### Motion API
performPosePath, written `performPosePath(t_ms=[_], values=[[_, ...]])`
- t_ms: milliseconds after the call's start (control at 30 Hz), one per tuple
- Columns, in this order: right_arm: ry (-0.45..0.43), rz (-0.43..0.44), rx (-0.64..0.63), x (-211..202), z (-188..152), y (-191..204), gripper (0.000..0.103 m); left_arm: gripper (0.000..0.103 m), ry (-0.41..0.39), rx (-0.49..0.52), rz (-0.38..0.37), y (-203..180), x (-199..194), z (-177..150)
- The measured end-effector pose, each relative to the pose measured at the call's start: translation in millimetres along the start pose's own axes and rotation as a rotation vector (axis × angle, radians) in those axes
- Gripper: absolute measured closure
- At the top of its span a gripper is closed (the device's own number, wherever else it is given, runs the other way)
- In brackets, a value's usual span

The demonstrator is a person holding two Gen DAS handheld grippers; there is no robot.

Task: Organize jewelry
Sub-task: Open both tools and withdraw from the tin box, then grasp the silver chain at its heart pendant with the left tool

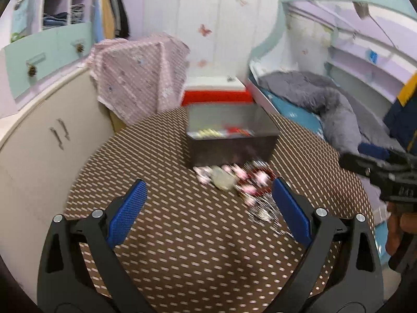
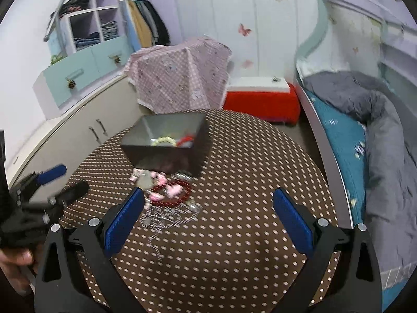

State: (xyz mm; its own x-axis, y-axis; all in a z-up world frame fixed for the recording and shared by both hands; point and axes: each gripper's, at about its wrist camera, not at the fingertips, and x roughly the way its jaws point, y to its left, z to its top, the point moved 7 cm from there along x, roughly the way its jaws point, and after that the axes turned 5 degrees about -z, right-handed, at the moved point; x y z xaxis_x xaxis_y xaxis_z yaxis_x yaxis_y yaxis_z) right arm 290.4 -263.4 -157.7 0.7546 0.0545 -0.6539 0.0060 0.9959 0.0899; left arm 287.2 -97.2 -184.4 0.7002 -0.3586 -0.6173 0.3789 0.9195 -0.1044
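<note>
Right wrist view: jewelry pile (image 2: 166,195) lies just beyond the wide-apart right hand-held gripper (image 2: 208,203)

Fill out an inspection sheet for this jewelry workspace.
Surface: round table under a brown dotted cloth.
Job's things: dark open box with a few pieces inside; jewelry pile loose on the cloth in front of it, including a red bead bracelet.
Clutter: nothing seen.
Grippers: left gripper and right gripper both open, empty.
Cables: nothing seen.
Surroundings: bed, red stool, pink-covered object, wardrobe shelves.
</note>
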Motion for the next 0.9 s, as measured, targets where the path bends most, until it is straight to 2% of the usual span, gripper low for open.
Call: performPosePath(t_ms=[267, 300, 367, 433, 500, 533, 600, 633, 833, 867, 900], values=[[0.051, -0.032, 0.032, 13, -18, -25, 0.008, 0.009, 0.132, 0.01, -0.014, -34, 58, -32], [0.058, -0.033, 0.034, 16, -20, -26, 0.008, 0.012, 0.144, 0.006, -0.011, -35, 64, -34], [0.071, -0.031, 0.037, 20, -23, -29, 0.008, 0.022, 0.173, -0.001, -0.02, -36, 73, -38], [0.081, -0.028, 0.04, 25, -25, -29, 0.008, 0.038, 0.196, -0.006, -0.033, -37, 79, -42], [0.091, -0.024, 0.037, 29, -25, -28, 0.008, 0.046, 0.203, -0.002, -0.048, -38, 82, -45], [0.094, -0.022, 0.035, 31, -26, -27, 0.008, 0.061, 0.2, -0.002, -0.066, -41, 81, -45], [0.105, -0.021, 0.024, 36, -27, -25, 0.008, 0.076, 0.199, 0.0, -0.097, -40, 80, -46], [0.109, -0.019, 0.019, 38, -28, -24, 0.008, 0.079, 0.199, 0.003, -0.107, -40, 78, -47], [0.135, -0.007, -0.024, 52, -30, -13, 0.008, 0.079, 0.201, 0.024, -0.099, -31, 68, -54], [0.141, -0.007, -0.03, 55, -31, -12, 0.008, 0.077, 0.203, 0.027, -0.093, -29, 67, -55], [0.146, -0.007, -0.033, 57, -32, -11, 0.008, 0.058, 0.207, 0.03, -0.087, -29, 68, -54]])
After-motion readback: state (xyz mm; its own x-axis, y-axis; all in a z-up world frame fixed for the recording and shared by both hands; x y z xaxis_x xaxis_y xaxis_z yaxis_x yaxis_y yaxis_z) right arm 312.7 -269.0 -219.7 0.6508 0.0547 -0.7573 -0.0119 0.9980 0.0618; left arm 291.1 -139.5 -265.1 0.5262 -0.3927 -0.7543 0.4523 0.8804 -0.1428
